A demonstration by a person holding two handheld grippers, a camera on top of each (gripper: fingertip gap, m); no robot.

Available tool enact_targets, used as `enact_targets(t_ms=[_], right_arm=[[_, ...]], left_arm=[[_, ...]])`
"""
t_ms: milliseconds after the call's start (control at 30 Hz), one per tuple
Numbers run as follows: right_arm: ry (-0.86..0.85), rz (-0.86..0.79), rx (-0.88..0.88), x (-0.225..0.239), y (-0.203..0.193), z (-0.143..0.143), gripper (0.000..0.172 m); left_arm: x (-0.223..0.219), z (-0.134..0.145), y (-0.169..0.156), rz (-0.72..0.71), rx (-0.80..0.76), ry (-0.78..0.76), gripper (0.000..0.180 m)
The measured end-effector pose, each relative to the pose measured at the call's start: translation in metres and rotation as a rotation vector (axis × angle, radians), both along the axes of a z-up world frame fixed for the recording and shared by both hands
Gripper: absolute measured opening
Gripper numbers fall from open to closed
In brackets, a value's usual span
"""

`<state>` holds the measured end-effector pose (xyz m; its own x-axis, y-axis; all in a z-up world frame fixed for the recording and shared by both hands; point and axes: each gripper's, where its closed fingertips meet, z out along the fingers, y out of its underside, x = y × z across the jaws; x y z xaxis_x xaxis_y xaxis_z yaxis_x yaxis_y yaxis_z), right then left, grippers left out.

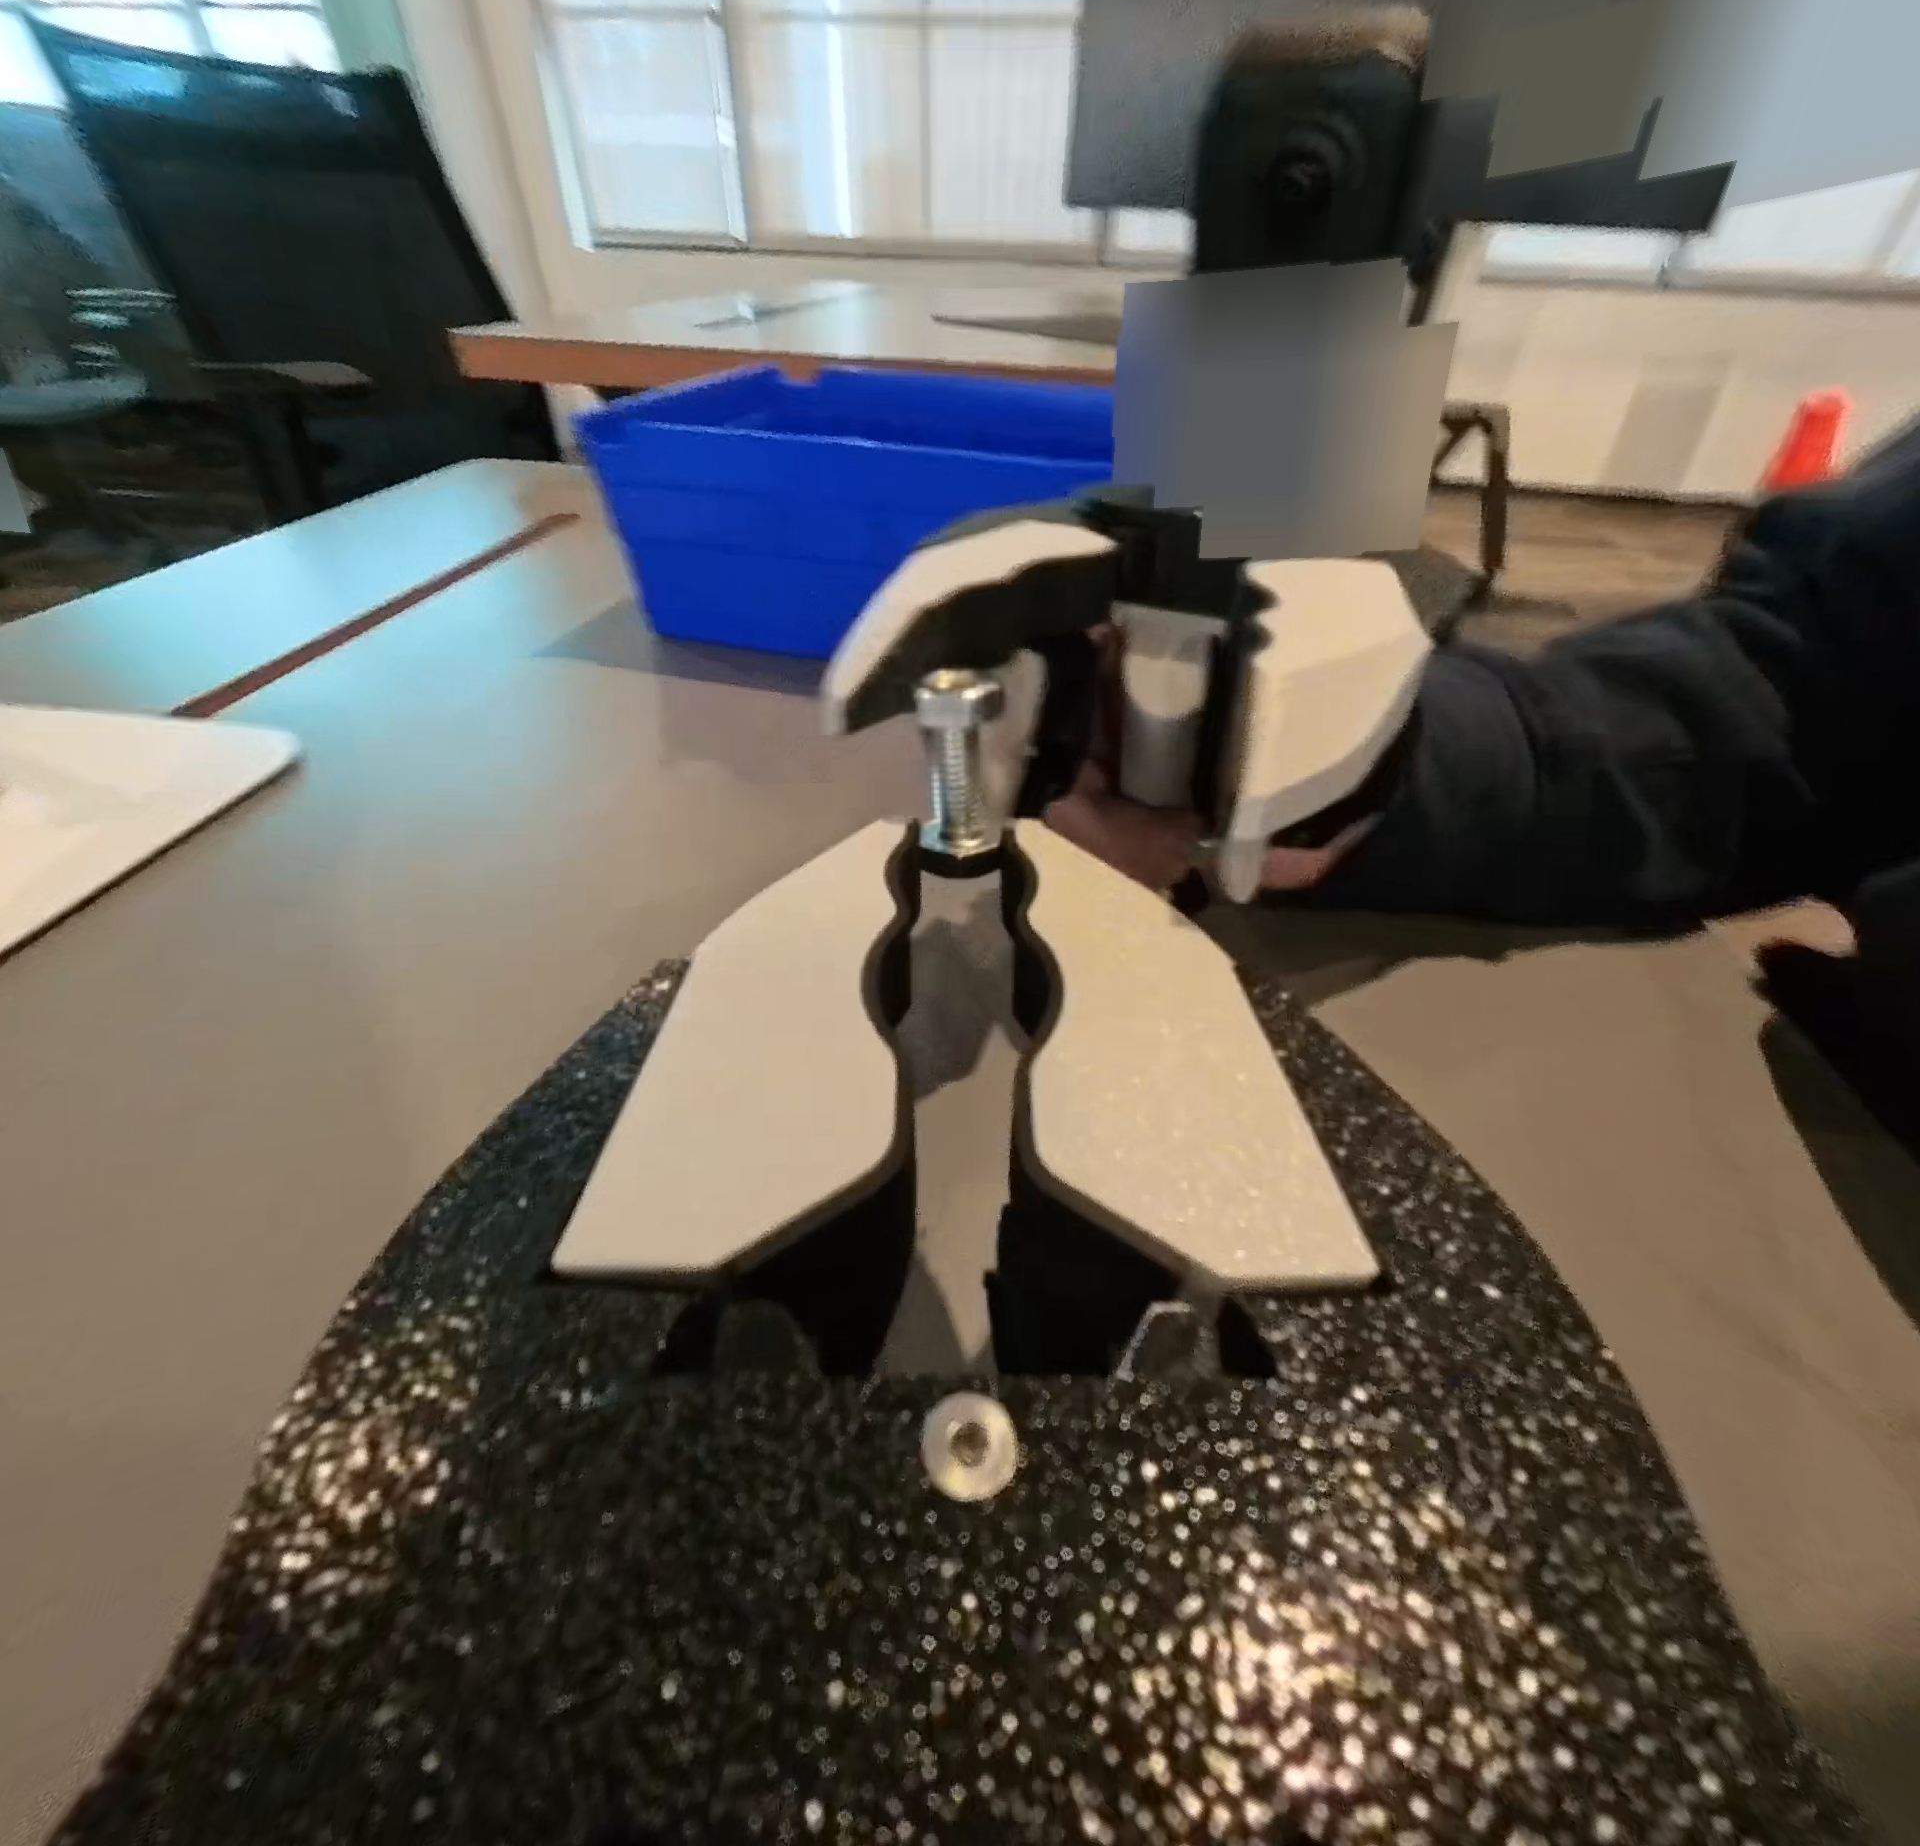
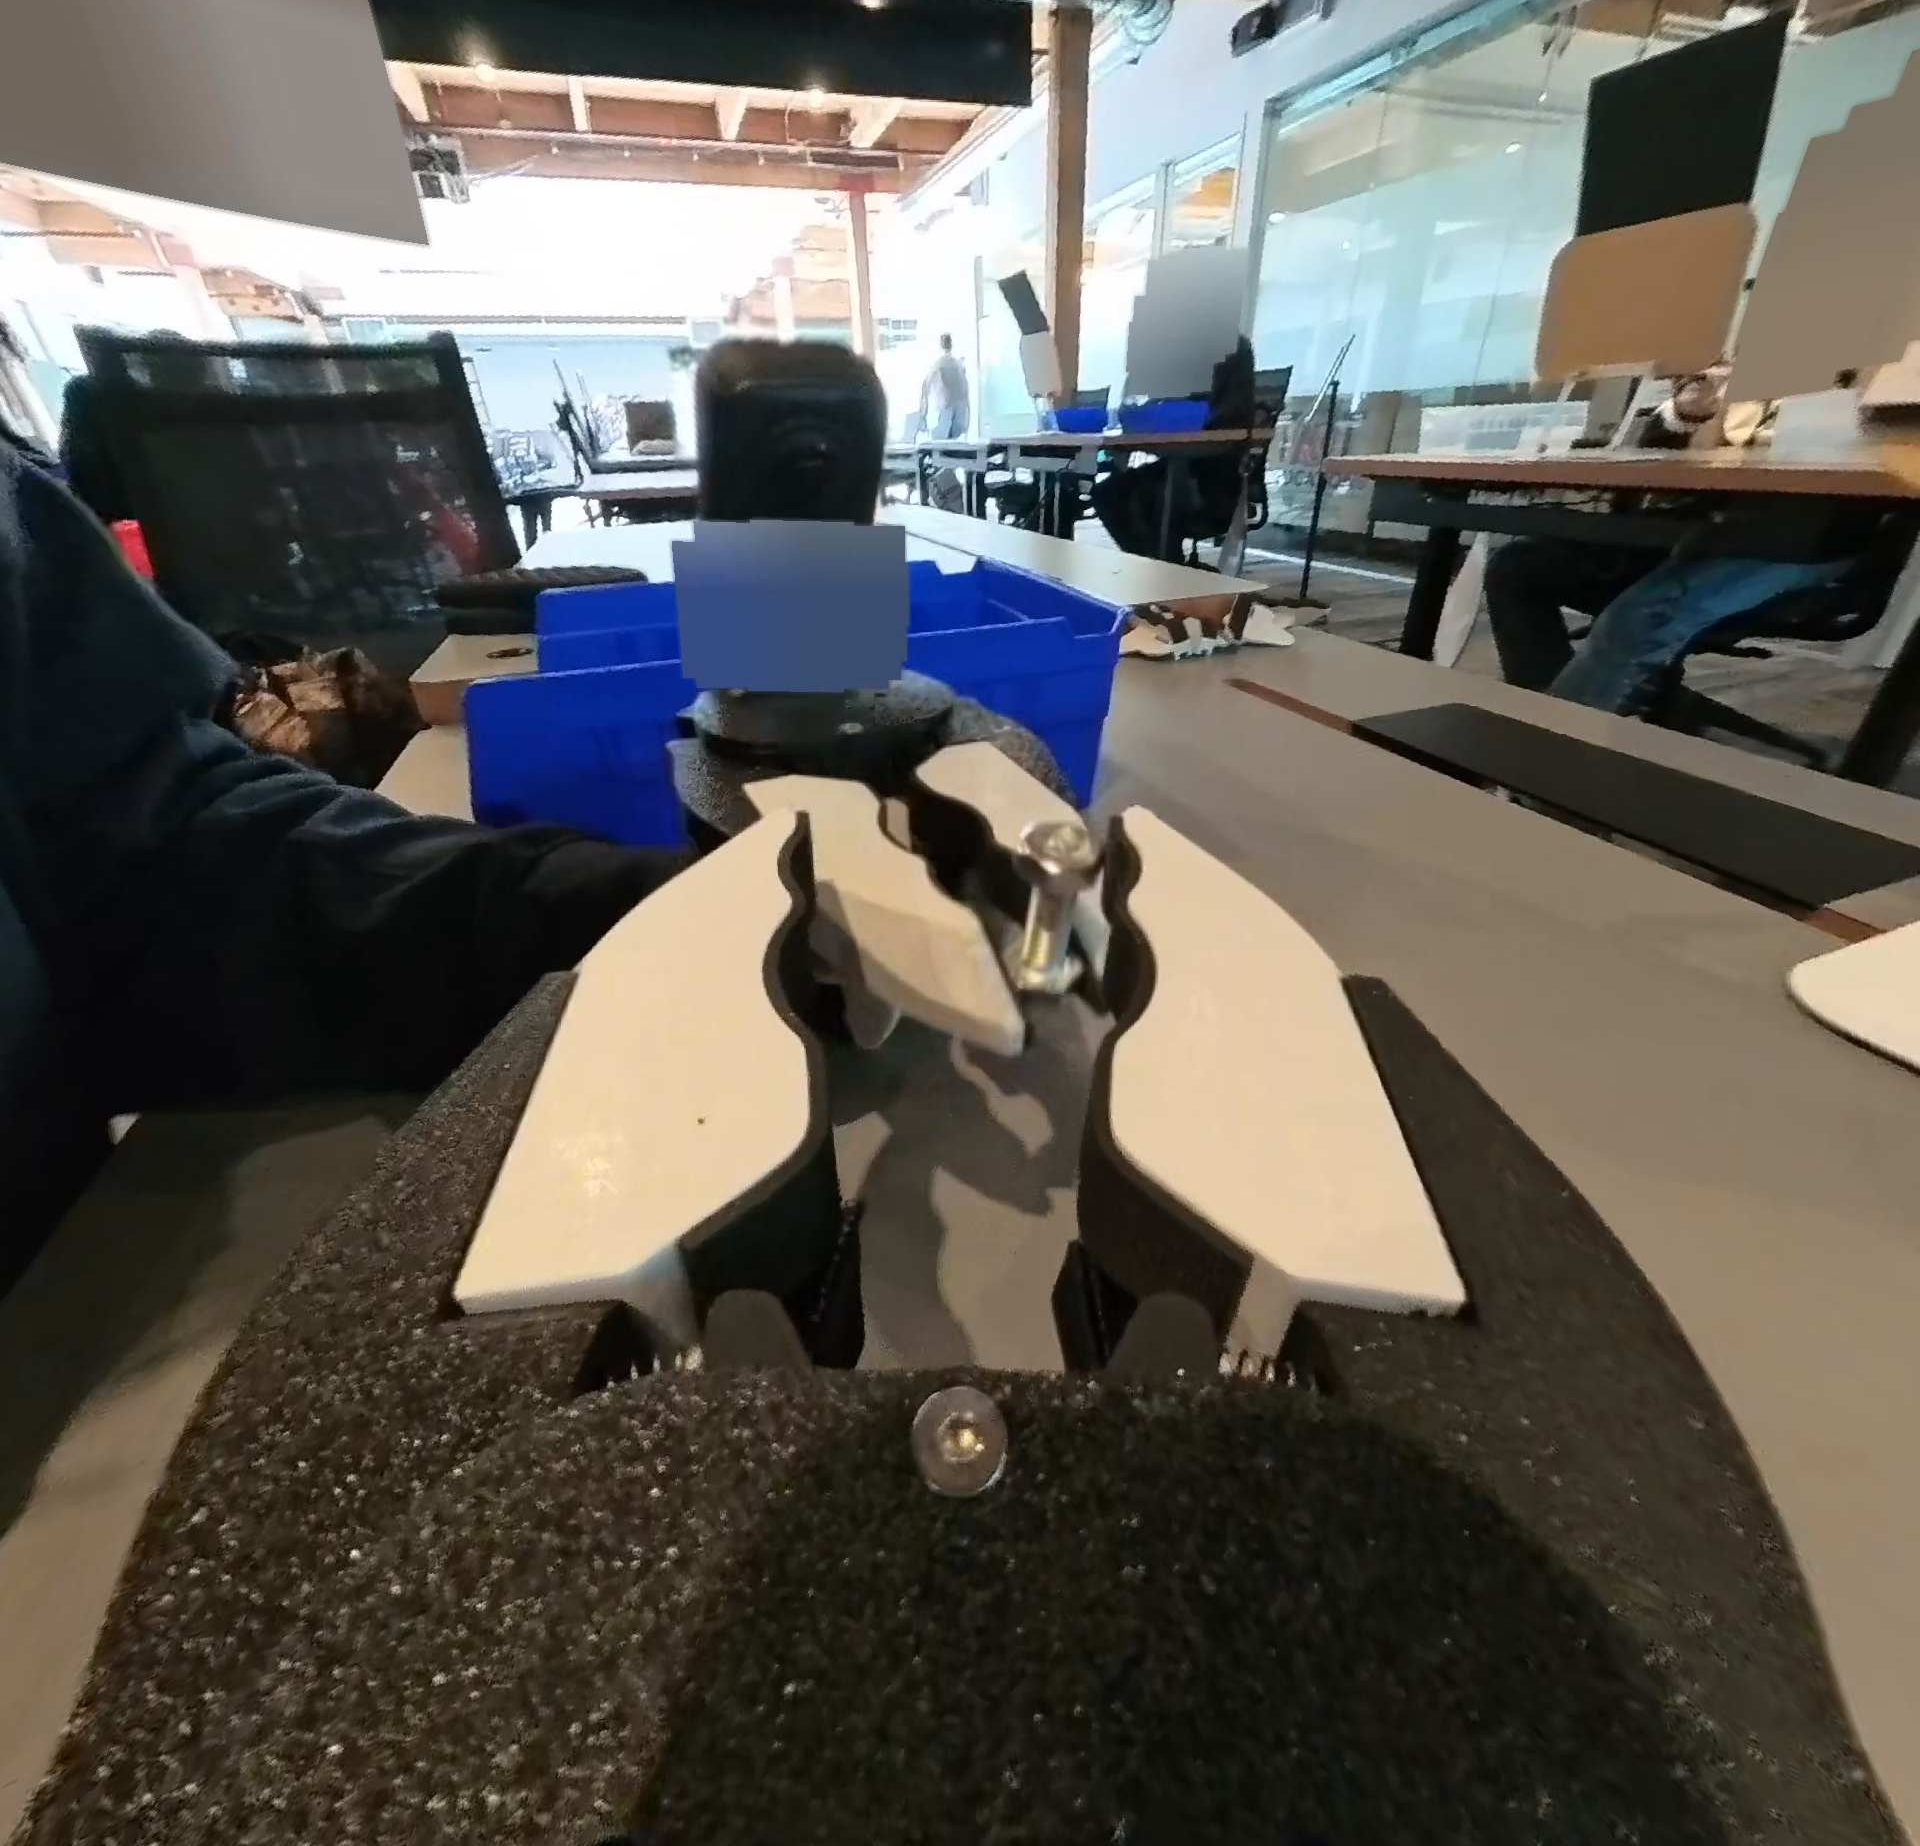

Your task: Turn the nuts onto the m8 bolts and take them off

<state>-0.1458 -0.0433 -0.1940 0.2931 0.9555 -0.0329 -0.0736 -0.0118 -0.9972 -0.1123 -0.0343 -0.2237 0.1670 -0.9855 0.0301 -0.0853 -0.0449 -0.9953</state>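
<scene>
The bolt (image 1: 956, 773) stands upright above the desk (image 1: 520, 861), its head pinched in my left tool (image 1: 957, 854), its long axis vertical, the nut (image 1: 957, 700) at its top end. My right tool (image 2: 951, 903) is spread wide around that top, pads not pressing; the bolt sits toward its right finger (image 2: 1226, 1048). I judge I must centre before closing.

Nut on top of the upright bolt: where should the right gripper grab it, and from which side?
Grip the nut across two opposite flats, coming in level from the side. The bolt stands upright, its head clamped in the left gripper, so the nut's sides are exposed. The right gripper is open around it.
</scene>
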Motion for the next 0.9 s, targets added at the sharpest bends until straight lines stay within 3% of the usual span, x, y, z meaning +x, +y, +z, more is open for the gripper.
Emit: enact_targets(t_ms=[133,400,533,733,800,900], right_arm=[[0.049,-0.021,-0.004,0.011,0.004,0.008,0.042],[0.028,0.017,-0.032,0.002,0.001,0.001,0.051],[0.003,0.056,-0.012,-0.004,-0.006,-0.001,0.05],[0.02,0.022,0.014,0.001,-0.003,0.004,0.054],[0.06,0.027,0.006,0.008,-0.003,0.009,0.042],[0.089,0.007,-0.025,0.011,0.003,0.011,0.049]], left_arm=[[-0.017,0.009,0.021,0.12,-0.062,-0.095,0.014],[0.007,-0.001,-0.016,-0.113,0.003,0.011,0.014],[0.009,-0.003,-0.021,-0.142,0.003,0.026,0.014],[-0.004,0.009,0.001,-0.015,-0.042,-0.083,0.014],[-0.016,0.014,0.014,0.063,-0.072,-0.133,0.014],[-0.019,0.017,0.012,0.022,-0.104,-0.168,0.014]])
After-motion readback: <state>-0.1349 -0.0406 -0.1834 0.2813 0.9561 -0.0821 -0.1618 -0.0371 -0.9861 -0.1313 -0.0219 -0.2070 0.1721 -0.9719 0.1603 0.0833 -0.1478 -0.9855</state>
